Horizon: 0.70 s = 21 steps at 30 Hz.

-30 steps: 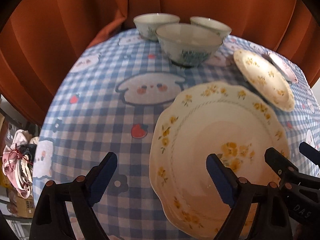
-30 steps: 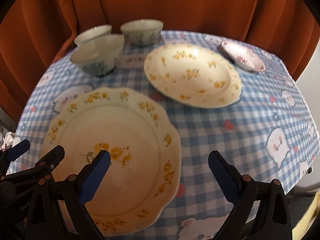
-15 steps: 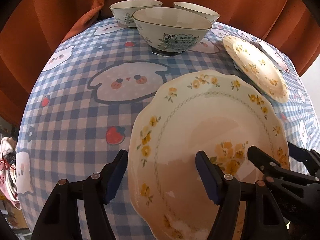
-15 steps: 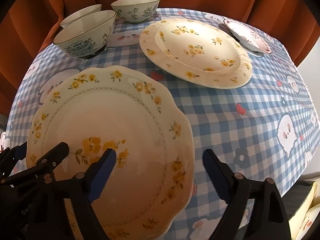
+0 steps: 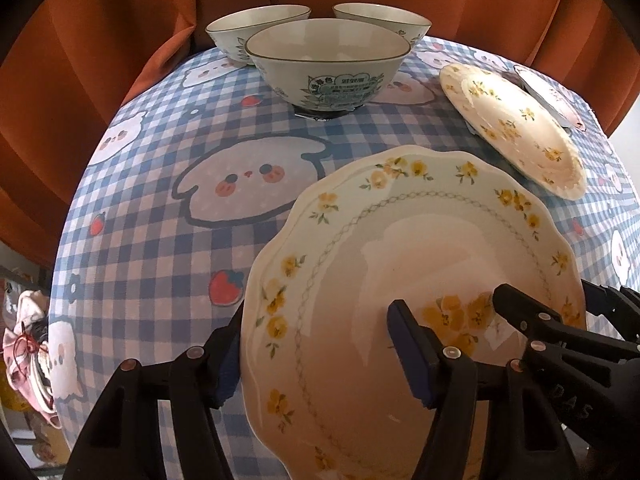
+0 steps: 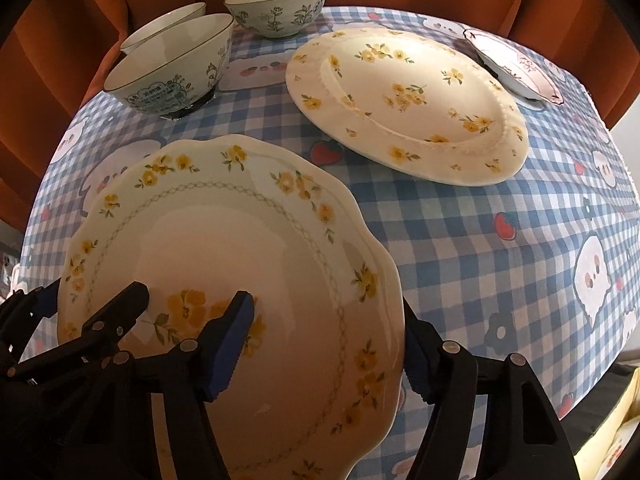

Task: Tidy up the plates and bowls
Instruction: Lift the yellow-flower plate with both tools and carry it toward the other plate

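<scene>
A scalloped cream plate with yellow flowers [image 5: 420, 248] [image 6: 224, 248] lies on the checked tablecloth, nearest to me. My left gripper [image 5: 318, 354] straddles its left rim, one finger outside the edge and one over the plate's face; its jaws are closing, and the pads do not visibly press. My right gripper [image 6: 326, 344] straddles the right rim the same way, also closing. Farther back lie a round floral plate [image 6: 408, 100] and a small pink-patterned plate [image 6: 516, 64]. Three green-patterned bowls [image 5: 326, 68] [image 5: 256, 28] [image 5: 384, 20] stand at the far left.
The round table [image 5: 160, 208] wears a blue checked cloth with cartoon prints. An orange curtain [image 5: 120, 40] hangs close behind it. A pink bundle [image 5: 24, 340] sits below the table's left edge. Bare cloth lies left of the scalloped plate and at the right front.
Both grippers have come down closer to the scalloped plate and their jaws have narrowed around its left and right rims. The plate, bowls and other plates have not moved.
</scene>
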Motion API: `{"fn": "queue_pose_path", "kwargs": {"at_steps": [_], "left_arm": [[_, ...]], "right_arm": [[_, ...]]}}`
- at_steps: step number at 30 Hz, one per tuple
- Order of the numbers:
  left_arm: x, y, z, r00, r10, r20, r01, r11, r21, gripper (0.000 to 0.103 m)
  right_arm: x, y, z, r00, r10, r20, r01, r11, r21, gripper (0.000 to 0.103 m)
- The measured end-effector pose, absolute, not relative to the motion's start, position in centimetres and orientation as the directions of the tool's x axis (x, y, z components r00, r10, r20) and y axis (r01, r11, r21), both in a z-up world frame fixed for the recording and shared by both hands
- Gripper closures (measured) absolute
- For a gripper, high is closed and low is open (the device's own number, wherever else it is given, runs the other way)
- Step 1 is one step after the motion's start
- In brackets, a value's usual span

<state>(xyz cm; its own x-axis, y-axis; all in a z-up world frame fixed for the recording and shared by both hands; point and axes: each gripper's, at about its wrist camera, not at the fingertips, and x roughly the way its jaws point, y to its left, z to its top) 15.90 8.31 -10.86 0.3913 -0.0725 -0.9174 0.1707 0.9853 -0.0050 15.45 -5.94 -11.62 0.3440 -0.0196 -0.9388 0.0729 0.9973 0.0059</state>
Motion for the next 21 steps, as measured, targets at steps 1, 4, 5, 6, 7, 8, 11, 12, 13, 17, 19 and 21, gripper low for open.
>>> {"fn": "queue_pose_path", "kwargs": {"at_steps": [1,4,5,6,7,8,11,12,13,17,19,21], "left_arm": [[15.8,8.2,-10.8,0.392,-0.069,-0.917,0.169,0.986,-0.002,0.036],[15.5,8.0,-10.8,0.385,-0.061,-0.921,0.159,0.987,0.002,0.036],[15.4,7.9,-10.8,0.380,-0.061,-0.923,0.156,0.988,-0.002,0.036],[15.3,7.8,-10.8,0.377,-0.062,-0.924,0.153,0.988,-0.004,0.036],[15.1,7.6,-10.7,0.375,-0.062,-0.925,0.149,0.989,-0.006,0.036],[15.0,7.5,-10.6,0.376,-0.061,-0.924,0.145,0.989,-0.006,0.036],[14.5,6.8,-10.2,0.385,-0.061,-0.921,0.133,0.991,-0.010,0.036],[14.4,6.6,-10.1,0.387,-0.061,-0.920,0.129,0.992,-0.011,0.036],[14.2,6.3,-9.9,0.389,-0.062,-0.919,0.126,0.992,-0.013,0.036],[13.7,4.8,-9.5,0.397,-0.067,-0.915,0.120,0.993,-0.021,0.035],[13.5,3.9,-9.2,0.404,-0.069,-0.912,0.118,0.993,-0.023,0.035],[13.2,2.9,-9.0,0.409,-0.072,-0.910,0.117,0.993,-0.026,0.035]], "right_arm": [[15.5,-6.0,-11.6,0.338,-0.014,-0.941,0.072,0.997,0.011,0.032],[15.2,-6.4,-11.6,0.324,-0.005,-0.946,0.067,0.998,0.018,0.032],[15.2,-6.5,-11.6,0.318,-0.002,-0.948,0.063,0.998,0.019,0.032],[15.2,-6.6,-11.5,0.314,-0.003,-0.949,0.062,0.998,0.017,0.032],[15.1,-6.7,-11.5,0.312,-0.005,-0.950,0.060,0.998,0.015,0.032],[15.0,-6.8,-11.4,0.309,-0.005,-0.951,0.056,0.998,0.013,0.032],[14.8,-7.4,-11.0,0.316,-0.006,-0.949,0.044,0.999,0.009,0.032],[14.7,-7.6,-10.8,0.320,-0.006,-0.947,0.040,0.999,0.007,0.032],[14.5,-7.8,-10.6,0.322,-0.007,-0.947,0.037,0.999,0.006,0.032],[13.9,-9.2,-10.0,0.330,-0.012,-0.944,0.028,1.000,-0.003,0.032],[13.6,-10.1,-9.5,0.339,-0.016,-0.941,0.026,1.000,-0.007,0.032],[13.3,-11.1,-9.1,0.346,-0.018,-0.938,0.025,1.000,-0.010,0.032]]}}
